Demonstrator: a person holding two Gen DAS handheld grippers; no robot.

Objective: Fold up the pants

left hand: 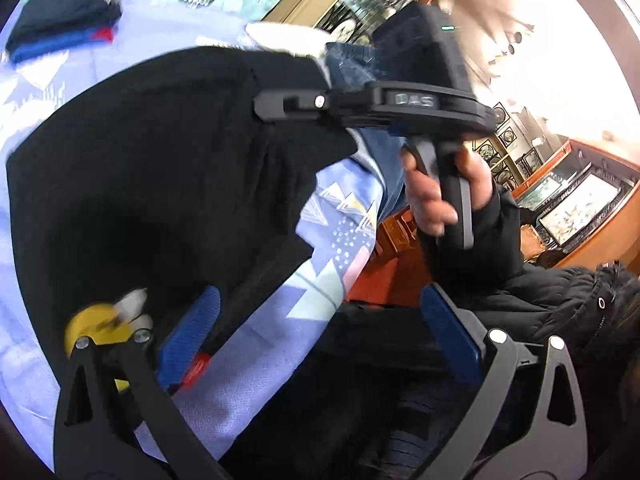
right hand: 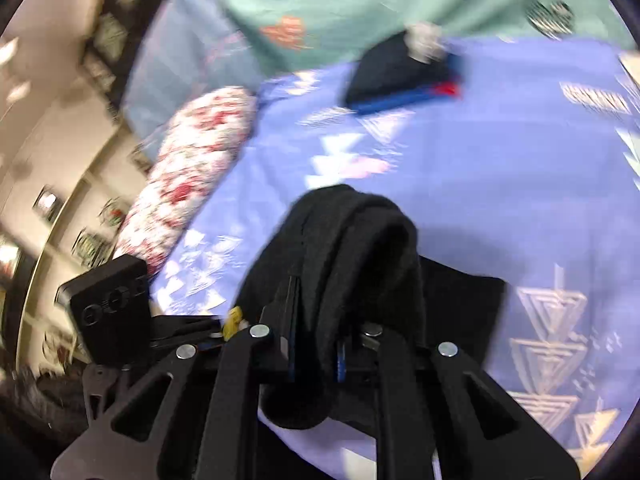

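Note:
The black pants (left hand: pixel 160 160) lie bunched on the lilac patterned bedsheet (left hand: pixel 40 240). In the left wrist view my right gripper (left hand: pixel 276 104), held by a hand (left hand: pixel 432 200), clamps the pants' upper edge and lifts it. Seen from the right wrist, a thick fold of the pants (right hand: pixel 360 248) is draped over my right gripper (right hand: pixel 316 344), pinched between the blue pads (right hand: pixel 340 356). My left gripper (left hand: pixel 316 320) stands wide open low over the bed edge. Its left pad (left hand: pixel 188 336) sits beside the pants' hem, and only sheet shows in the gap.
A folded dark garment (right hand: pixel 404 76) with blue and red trim lies further back on the sheet. A red-and-white floral bolster (right hand: pixel 192 176) and a teal cover (right hand: pixel 340 0) border it. A wooden frame (left hand: pixel 400 272) and the person's dark jacket (left hand: pixel 540 300) are at the right.

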